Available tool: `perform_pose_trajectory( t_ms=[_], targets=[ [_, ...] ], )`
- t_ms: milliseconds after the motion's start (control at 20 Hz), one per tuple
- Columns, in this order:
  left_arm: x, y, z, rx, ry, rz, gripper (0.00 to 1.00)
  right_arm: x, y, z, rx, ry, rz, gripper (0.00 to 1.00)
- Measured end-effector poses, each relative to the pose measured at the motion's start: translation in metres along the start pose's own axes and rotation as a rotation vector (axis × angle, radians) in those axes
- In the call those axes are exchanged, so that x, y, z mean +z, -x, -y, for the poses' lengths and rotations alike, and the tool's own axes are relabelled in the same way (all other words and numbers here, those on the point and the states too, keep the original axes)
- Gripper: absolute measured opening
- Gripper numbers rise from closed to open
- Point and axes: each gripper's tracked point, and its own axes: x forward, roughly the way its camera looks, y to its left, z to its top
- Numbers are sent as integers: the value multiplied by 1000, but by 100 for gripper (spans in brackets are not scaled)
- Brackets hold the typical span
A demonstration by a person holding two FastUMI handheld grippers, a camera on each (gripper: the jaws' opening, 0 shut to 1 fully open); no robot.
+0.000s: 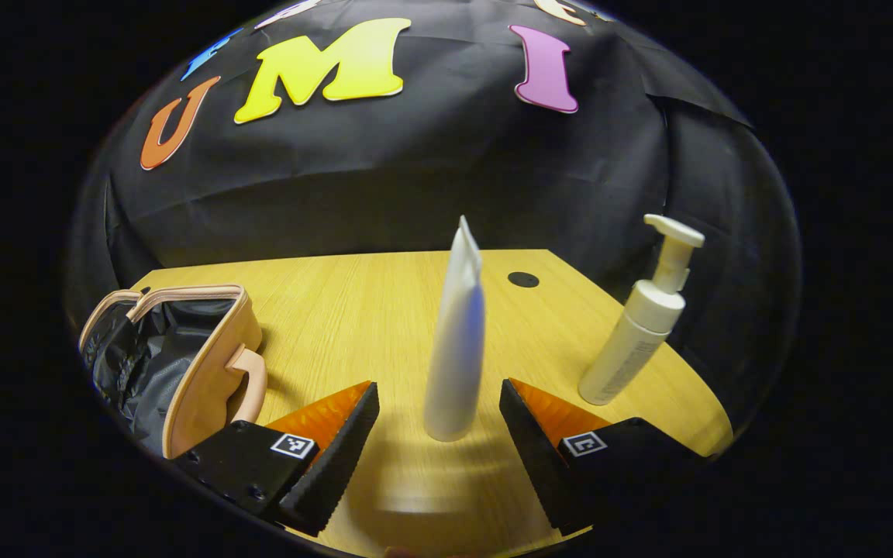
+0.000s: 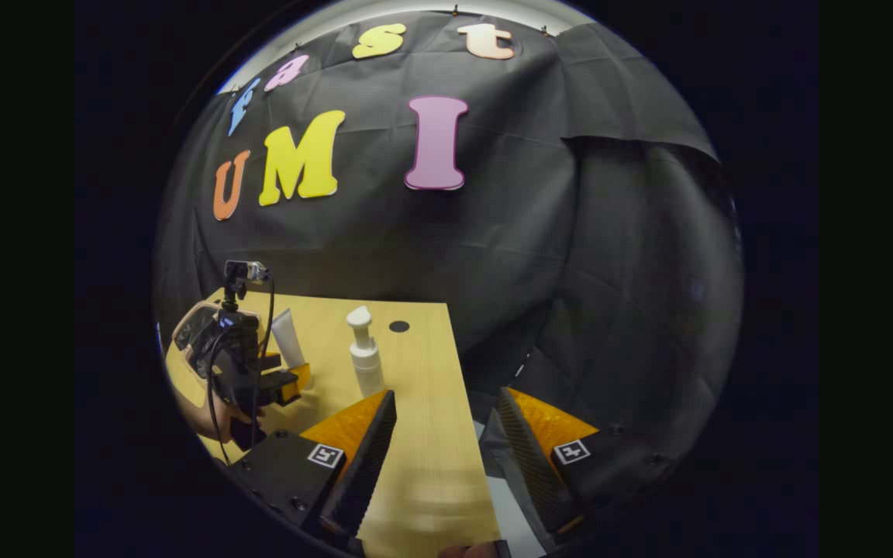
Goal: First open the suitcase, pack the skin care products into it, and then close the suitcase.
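Left gripper view, left to right: suitcase (image 1: 183, 364) lies open at lower left on the table (image 1: 353, 310); the left gripper (image 1: 439, 434) is spread, its fingers either side of a standing tube (image 1: 456, 349) without touching it; pump bottle (image 1: 640, 325) stands at right. Right gripper view: right gripper (image 2: 439, 457) released, holding nothing, over the table's edge at lower centre.

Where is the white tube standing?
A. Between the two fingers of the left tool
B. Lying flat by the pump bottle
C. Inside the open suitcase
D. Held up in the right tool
A: in the left gripper view the white tube stands upright on the wooden table between the open fingers of the left tool, apart from the suitcase and the pump bottle.
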Motion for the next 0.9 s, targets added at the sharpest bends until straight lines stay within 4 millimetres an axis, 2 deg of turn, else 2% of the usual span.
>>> perform_pose_trajectory(
  t_ms=[100,200,250,300,400,650,900],
  targets=[
    [2,-7,4,-12,30,0,93,-5,-6,-2,4,-11,-15,77],
    [6,-12,3,-13,22,8,82,-5,-11,-7,16,-11,-19,80],
    [5,-14,6,-22,19,0,73,-4,-15,-10,22,-9,-16,80],
    [5,-17,10,-36,15,-4,75,-1,-18,-14,30,-7,-12,80],
    [6,-18,9,-33,-17,-13,48,-1,-24,-21,58,-7,-10,78],
    [13,-5,7,-61,8,-8,38,-16,-54,-43,130,-16,-37,79],
    [25,33,2,-98,26,-25,35,-26,-91,-83,223,-11,-45,80]
  ],
)
